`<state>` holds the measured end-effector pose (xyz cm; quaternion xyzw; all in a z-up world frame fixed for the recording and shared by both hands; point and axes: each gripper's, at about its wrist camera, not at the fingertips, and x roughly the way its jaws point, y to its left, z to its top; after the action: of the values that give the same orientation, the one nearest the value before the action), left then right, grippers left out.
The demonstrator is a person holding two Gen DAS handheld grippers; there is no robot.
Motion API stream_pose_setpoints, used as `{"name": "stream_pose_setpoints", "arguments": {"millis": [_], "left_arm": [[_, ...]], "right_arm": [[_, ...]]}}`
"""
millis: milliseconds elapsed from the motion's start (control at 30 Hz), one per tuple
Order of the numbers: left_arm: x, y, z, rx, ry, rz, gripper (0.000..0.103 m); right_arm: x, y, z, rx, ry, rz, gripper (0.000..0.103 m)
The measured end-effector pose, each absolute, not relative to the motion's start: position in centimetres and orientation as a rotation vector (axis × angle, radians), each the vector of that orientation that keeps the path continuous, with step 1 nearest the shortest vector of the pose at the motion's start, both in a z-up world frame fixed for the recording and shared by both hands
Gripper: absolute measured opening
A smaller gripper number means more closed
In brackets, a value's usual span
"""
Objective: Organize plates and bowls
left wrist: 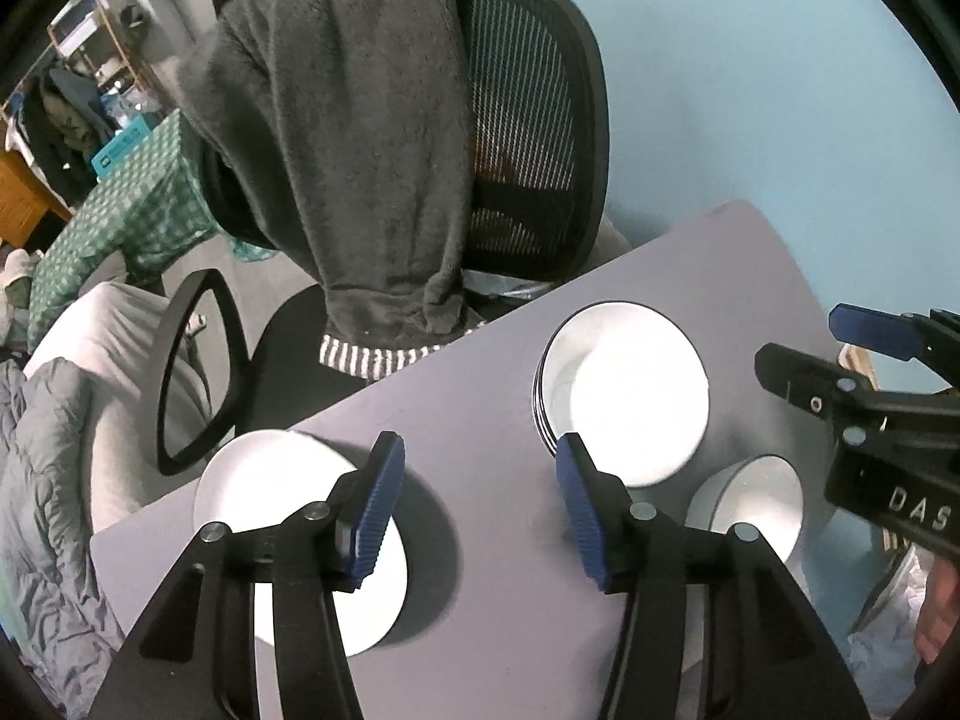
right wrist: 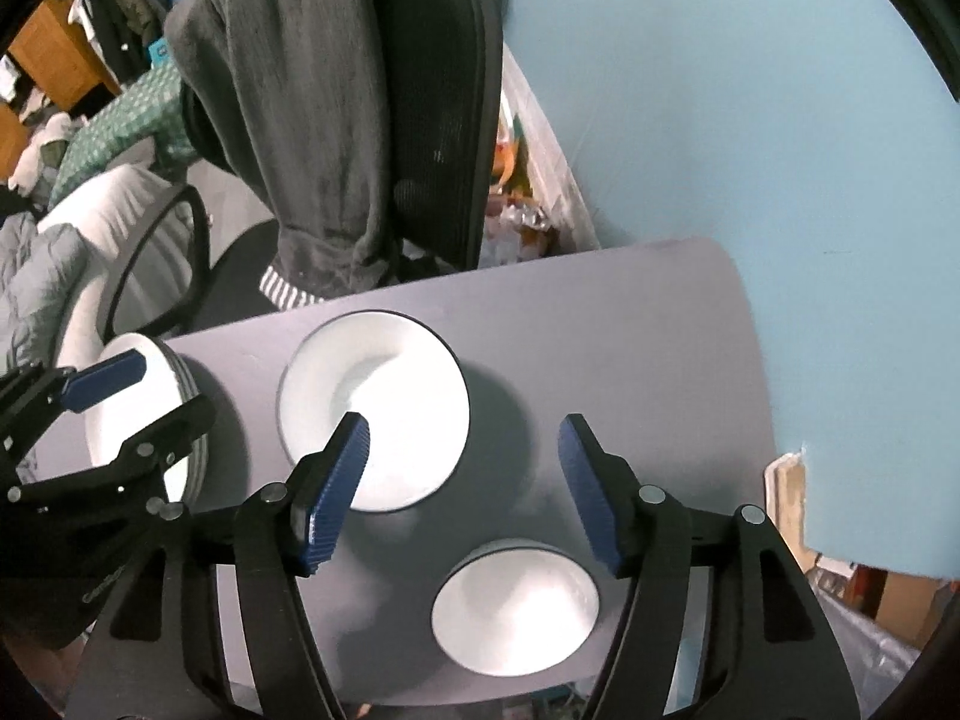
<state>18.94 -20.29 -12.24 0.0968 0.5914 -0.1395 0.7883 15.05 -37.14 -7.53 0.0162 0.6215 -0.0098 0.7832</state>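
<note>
On the grey table (left wrist: 492,540) a white plate (left wrist: 264,480) lies at the left, a stack of white plates (left wrist: 630,384) in the middle and a white bowl (left wrist: 750,498) at the right. My left gripper (left wrist: 477,504) is open and empty, hovering between the single plate and the stack. In the right wrist view the stack (right wrist: 384,396) sits ahead-left, the bowl (right wrist: 516,606) below, the left plate (right wrist: 150,372) at far left. My right gripper (right wrist: 462,492) is open and empty above the table between stack and bowl; it also shows in the left wrist view (left wrist: 804,342).
A black office chair (left wrist: 528,138) draped with a grey fleece (left wrist: 336,138) stands at the table's far edge. A blue wall (right wrist: 750,90) runs along the right. Bedding (left wrist: 48,480) lies to the left. A clutter-filled bin (right wrist: 516,210) sits beside the chair.
</note>
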Motion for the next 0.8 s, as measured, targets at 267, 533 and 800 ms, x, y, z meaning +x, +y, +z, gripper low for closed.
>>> {"name": "stream_pose_setpoints", "arguments": {"millis": [267, 533, 800], "left_arm": [[16.2, -18.3, -8.7, 0.140, 1.233, -0.302, 0.073], [14.0, -16.4, -7.1, 0.142, 1.215, -0.305, 0.080], [11.4, -14.8, -5.5, 0.143, 1.197, -0.316, 0.080]], "right_arm": [[12.7, -36.1, -4.0, 0.008, 1.269, -0.043, 0.071], [10.2, -35.5, -1.1, 0.052, 1.207, -0.056, 0.071], [7.9, -34.3, 0.7, 0.053, 1.166, -0.080, 0.071]]}}
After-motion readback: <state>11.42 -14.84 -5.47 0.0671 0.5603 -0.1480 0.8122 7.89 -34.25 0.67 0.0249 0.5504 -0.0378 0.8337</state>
